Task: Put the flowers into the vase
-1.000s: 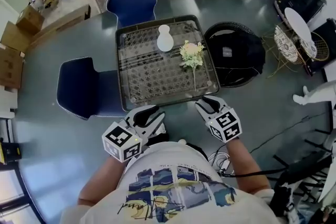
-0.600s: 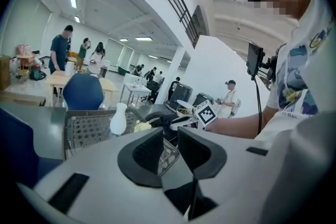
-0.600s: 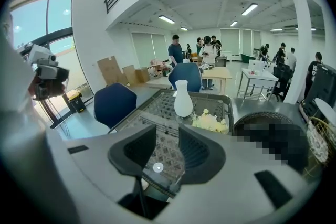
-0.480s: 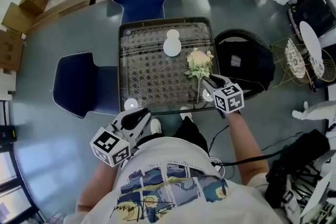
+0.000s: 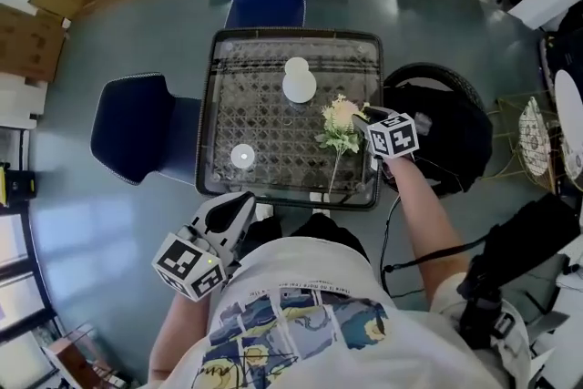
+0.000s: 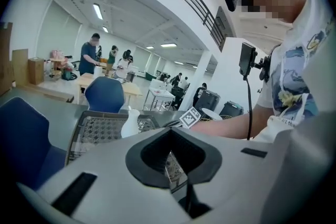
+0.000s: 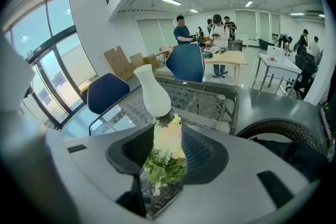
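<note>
Reaching the flowers (image 5: 339, 125) looks like the only step done so far. They lie flat on the worktop (image 5: 264, 141) near the empty white vase (image 5: 299, 85). The right tool (image 5: 366, 123) stands partly open around the blooms, not yet lifting. The left tool (image 5: 240, 205), nearly closed and empty, hangs off the near edge. Lifting and inserting remain.

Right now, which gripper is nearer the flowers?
Right. The right gripper is at the flowers on the table, its jaws on either side of the bloom. The left gripper hangs near the person's body, off the table's near edge.
</note>
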`<move>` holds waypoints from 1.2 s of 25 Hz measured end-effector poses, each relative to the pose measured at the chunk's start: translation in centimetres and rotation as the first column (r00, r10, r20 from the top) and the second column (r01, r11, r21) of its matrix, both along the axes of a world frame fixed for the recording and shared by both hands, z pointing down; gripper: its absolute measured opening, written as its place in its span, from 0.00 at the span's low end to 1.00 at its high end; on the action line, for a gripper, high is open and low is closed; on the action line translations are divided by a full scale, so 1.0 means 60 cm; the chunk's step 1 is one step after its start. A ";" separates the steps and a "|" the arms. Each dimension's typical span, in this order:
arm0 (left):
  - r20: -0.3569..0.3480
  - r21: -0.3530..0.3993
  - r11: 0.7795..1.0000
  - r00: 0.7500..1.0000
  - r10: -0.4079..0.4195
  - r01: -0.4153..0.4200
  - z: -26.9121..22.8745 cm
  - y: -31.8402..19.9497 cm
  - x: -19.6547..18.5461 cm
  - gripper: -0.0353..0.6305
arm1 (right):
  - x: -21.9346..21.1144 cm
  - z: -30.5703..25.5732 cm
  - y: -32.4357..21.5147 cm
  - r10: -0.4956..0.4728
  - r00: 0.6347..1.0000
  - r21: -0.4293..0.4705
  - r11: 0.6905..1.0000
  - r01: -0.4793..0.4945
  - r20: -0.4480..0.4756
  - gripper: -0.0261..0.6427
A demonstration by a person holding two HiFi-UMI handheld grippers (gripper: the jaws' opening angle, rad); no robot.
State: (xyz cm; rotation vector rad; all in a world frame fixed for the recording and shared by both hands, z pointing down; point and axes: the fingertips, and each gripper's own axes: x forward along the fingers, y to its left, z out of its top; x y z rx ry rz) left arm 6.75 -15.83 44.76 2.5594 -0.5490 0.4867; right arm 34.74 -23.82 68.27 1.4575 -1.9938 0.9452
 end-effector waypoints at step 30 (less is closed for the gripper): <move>0.008 0.037 0.984 0.985 -0.174 0.174 -0.029 -0.001 -0.025 0.07 | 0.024 -0.108 -0.071 -0.069 0.997 0.152 0.986 0.072 -0.023 0.12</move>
